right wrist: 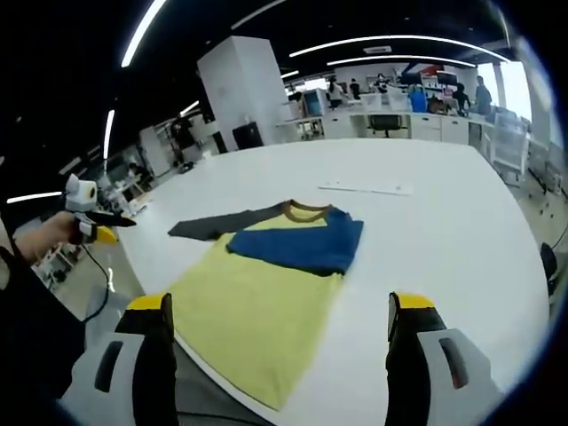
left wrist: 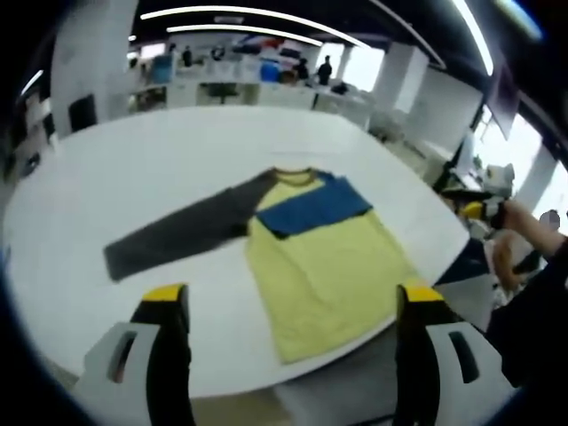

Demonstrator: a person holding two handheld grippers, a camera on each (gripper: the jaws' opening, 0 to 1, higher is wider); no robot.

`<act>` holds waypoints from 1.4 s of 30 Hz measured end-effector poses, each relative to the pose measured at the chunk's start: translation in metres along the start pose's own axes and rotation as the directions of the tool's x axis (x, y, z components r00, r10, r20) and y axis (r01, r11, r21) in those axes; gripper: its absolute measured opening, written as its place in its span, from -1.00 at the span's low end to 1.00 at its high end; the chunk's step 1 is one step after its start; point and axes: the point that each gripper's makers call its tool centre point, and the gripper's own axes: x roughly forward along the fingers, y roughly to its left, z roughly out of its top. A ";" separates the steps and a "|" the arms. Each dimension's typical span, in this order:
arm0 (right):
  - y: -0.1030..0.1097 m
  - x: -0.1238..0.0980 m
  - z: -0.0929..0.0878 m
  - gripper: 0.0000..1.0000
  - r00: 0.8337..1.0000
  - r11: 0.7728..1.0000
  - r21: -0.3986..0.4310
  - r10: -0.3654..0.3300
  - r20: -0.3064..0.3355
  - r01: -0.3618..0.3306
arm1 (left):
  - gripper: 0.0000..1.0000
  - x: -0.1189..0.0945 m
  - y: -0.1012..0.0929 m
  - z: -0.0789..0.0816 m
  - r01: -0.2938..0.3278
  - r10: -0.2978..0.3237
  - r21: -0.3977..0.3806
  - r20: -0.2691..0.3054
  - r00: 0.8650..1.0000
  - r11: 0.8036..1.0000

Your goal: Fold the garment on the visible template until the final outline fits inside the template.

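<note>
Room: open office hall with ceiling light strips, desks and standing people far behind; one large white round table fills the foreground.
Garment: long-sleeved shirt lying flat on the table near its edge, yellow body, brown collar, hem toward the person.
Blue sleeve: blue sleeve already folded across the chest, resting on the yellow.
Grey sleeve: grey sleeve stretched out flat on the bare table, pointing away from the body.
Template: thin pale outline lies on the table beyond the collar; it may be the template, but it is too faint to be sure, and the shirt is not on it.
Left gripper: left gripper hangs above the hem edge, jaws spread wide, nothing between them.
Right gripper: right gripper likewise spread apart and empty, above the lower body of the shirt.
Handling: light, limp knit by the look of it; likely to sag and crease when lifted, and to slide easily on the smooth top.
Where to hold: pinch the grey cuff and carry it over the chest; for later folds, take the hem corners through one layer only.
Risk: hem sits close to the table edge and could slip off.
</note>
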 end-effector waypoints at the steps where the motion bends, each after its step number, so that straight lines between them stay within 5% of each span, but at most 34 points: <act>1: 0.001 0.001 0.000 0.99 1.000 1.000 0.000 0.003 0.000 -0.003 | 0.85 0.000 0.002 0.001 -0.003 0.003 0.000 0.000 1.000 1.000; 11: 0.001 0.012 0.003 0.99 1.000 1.000 0.012 0.013 0.005 -0.013 | 0.86 0.002 0.026 0.020 -0.015 0.015 0.000 0.009 1.000 1.000; 28: 0.001 0.035 0.001 0.99 0.999 0.999 0.027 0.018 -0.036 -0.017 | 0.85 0.005 0.111 0.045 -0.094 0.094 -0.023 0.006 0.996 0.995; 42: -0.003 0.044 0.000 0.99 0.999 0.999 0.035 0.002 -0.054 0.000 | 0.85 0.034 0.172 0.034 -0.103 0.100 -0.057 -0.063 0.993 0.993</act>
